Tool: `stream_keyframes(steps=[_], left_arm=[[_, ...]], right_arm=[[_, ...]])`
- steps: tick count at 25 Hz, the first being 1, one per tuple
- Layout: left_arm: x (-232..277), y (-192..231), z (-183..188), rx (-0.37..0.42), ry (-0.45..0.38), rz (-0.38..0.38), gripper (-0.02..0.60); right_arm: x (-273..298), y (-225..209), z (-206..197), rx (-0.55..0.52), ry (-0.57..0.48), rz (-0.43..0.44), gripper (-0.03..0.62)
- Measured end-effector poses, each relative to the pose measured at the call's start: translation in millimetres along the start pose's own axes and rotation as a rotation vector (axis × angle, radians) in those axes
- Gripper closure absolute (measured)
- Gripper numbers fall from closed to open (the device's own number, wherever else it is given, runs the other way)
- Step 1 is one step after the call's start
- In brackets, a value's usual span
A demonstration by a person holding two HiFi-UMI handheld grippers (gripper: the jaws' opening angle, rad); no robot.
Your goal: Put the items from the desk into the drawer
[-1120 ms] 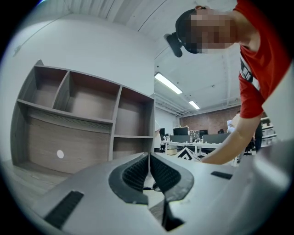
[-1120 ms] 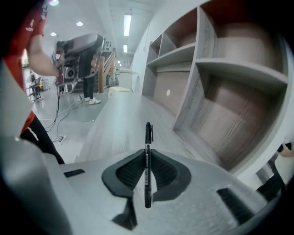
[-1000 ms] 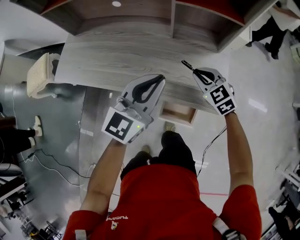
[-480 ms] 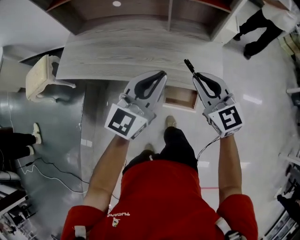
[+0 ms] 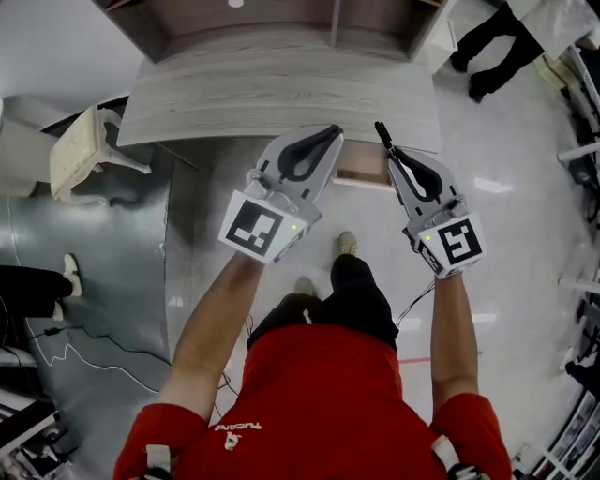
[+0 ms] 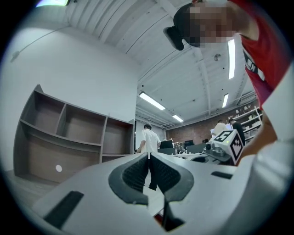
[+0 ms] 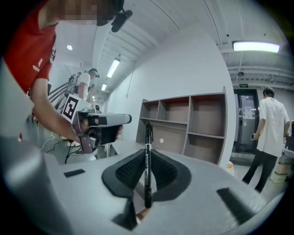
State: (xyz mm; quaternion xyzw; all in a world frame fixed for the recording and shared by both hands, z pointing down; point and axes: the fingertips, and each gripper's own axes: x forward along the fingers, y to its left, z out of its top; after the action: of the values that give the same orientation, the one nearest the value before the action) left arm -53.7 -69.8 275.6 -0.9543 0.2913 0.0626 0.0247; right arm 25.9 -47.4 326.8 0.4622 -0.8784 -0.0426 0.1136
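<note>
A black pen stands upright between the jaws of my right gripper, which is shut on it. In the head view the pen sticks out past the right gripper, just right of the open wooden drawer under the desk's front edge. My left gripper hangs just left of the drawer, shut with nothing in it; its pads meet in the left gripper view. The grey wood desk top shows no items on it.
A grey shelf unit stands on the desk's back. A beige chair sits at the left. A person in white walks at the far right. Cables lie on the floor at the left.
The right gripper with the pen has swung left toward the drawer, and the left gripper has shifted slightly up and right. Less of the drawer shows out of the desk.
</note>
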Motion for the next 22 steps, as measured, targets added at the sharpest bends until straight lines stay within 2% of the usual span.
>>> stream_keyframes(steps=[3, 7, 16, 22], left_arm=[[-8, -4, 12, -0.015, -0.040, 0.007, 0.568], [-12, -12, 11, -0.021, -0.047, 0.004, 0.568], [3, -4, -24, -0.025, -0.028, 0.071, 0.566], [23, 5, -57, -0.018, 0.028, 0.062, 0.566]], right_arm=[[-11, 11, 3, 0.000, 0.003, -0.021, 0.549], [-13, 16, -15, -0.015, 0.078, -0.031, 0.549], [4, -5, -106, -0.069, 0.260, 0.017, 0.549], [26, -21, -165, -0.108, 0.374, 0.072, 0.549]])
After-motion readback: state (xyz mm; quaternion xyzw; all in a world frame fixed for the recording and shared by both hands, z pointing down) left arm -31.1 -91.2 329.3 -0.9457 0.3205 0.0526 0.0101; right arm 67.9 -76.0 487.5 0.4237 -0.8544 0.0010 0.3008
